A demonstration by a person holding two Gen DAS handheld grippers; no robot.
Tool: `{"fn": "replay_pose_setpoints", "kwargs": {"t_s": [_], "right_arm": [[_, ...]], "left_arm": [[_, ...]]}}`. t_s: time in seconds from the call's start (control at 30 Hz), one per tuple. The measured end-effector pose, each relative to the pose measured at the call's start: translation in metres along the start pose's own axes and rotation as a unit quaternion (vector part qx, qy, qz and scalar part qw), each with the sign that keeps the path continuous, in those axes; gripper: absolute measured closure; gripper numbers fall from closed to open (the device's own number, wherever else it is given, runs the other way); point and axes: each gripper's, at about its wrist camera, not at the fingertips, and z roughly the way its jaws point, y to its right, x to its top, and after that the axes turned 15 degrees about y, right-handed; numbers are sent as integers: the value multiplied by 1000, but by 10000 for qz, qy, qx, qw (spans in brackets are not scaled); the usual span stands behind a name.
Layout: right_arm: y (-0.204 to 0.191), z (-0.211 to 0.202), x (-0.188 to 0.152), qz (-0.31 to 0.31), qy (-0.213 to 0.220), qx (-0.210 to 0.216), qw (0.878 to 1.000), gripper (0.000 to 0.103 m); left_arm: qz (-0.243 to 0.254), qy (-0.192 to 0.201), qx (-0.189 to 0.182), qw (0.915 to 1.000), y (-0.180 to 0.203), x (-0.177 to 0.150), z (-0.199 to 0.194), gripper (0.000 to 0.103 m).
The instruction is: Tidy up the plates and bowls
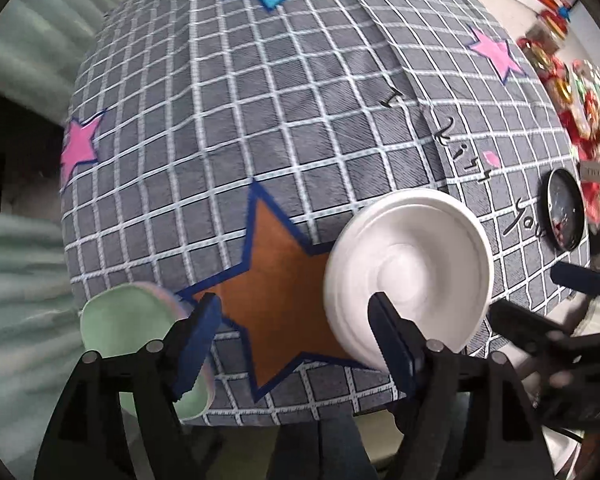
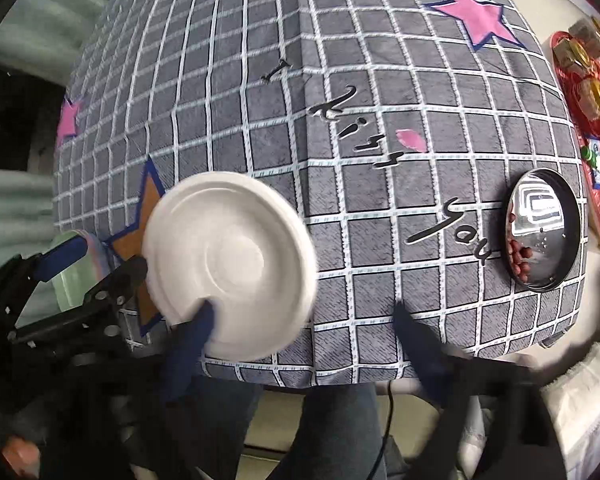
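Round white foam plate point(image 1: 408, 268) upside down near the front edge of the bench under a grey checked cloth point(image 1: 260, 120), partly over an orange star. Left tongs point(image 1: 296, 340) spread wide, empty, one finger at the plate's rim. Right tongs point(image 2: 304, 344) wide apart, blurred, empty. Pale green plate point(image 1: 128, 328) at left corner; shiny black round dish point(image 2: 544, 232) at right.

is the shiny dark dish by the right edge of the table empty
No, the right wrist view shows a cluster of small red pieces lying along the left inner side of the dark dish on the checked tablecloth.
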Motion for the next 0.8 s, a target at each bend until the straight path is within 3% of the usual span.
{"fn": "replay_pose_setpoints", "kwargs": {"t_s": [0.23, 0.4, 0.8], "right_arm": [[28, -27, -26, 219, -42, 336, 9992, 1], [35, -36, -36, -18, -77, 344, 9994, 1], [51, -53, -52, -121, -11, 441, 9990, 1]], "left_arm": [[-307, 13, 245, 9992, -11, -15, -20, 24], [-167, 197, 527, 9983, 12, -21, -37, 23], [-49, 182, 580, 9981, 37, -35, -57, 23]]}}
